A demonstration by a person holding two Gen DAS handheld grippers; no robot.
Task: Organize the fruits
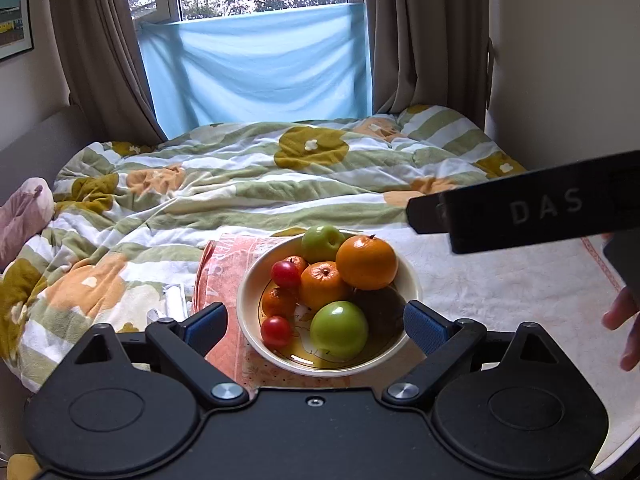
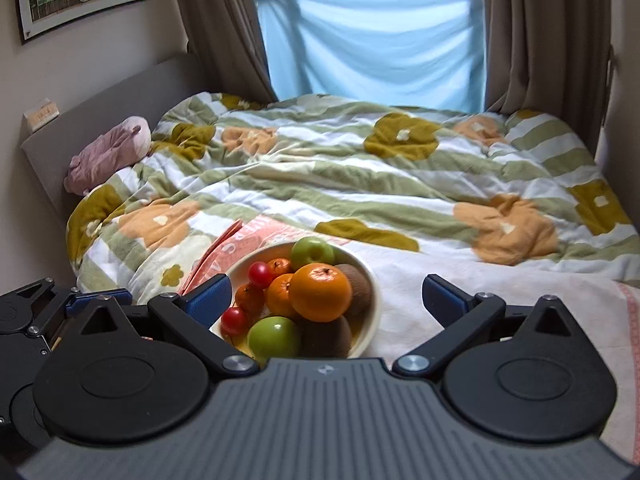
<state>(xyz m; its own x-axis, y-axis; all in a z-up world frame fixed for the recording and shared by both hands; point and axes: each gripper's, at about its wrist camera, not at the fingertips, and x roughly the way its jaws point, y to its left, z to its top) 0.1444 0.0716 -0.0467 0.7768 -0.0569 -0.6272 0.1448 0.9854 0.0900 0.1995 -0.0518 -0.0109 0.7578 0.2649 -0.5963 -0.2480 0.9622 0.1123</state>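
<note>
A cream bowl [image 1: 246, 300] stands on an orange-patterned cloth [image 1: 224, 264] on the bed. It holds a large orange [image 1: 366, 262], two green apples [image 1: 339, 332], smaller oranges [image 1: 322, 284], small red fruits [image 1: 286, 274] and brown kiwis [image 1: 380, 304]. My left gripper [image 1: 316, 324] hovers above the bowl's near side, open, with nothing in its blue pads. In the right wrist view the bowl [image 2: 370, 308] lies left of centre, the large orange [image 2: 320, 298] on top. My right gripper [image 2: 328, 296] is wide open above it and holds nothing. Its black body [image 1: 520, 212] crosses the left view's right side.
A white towel [image 1: 500, 280] covers the bed to the right of the bowl. A flowered quilt [image 2: 360, 168] fills the rest of the bed, with a pink plush [image 2: 108, 152] by the grey headboard [image 2: 120, 96]. Curtains and a blue cloth hang behind. A hand [image 1: 624, 320] shows at the right.
</note>
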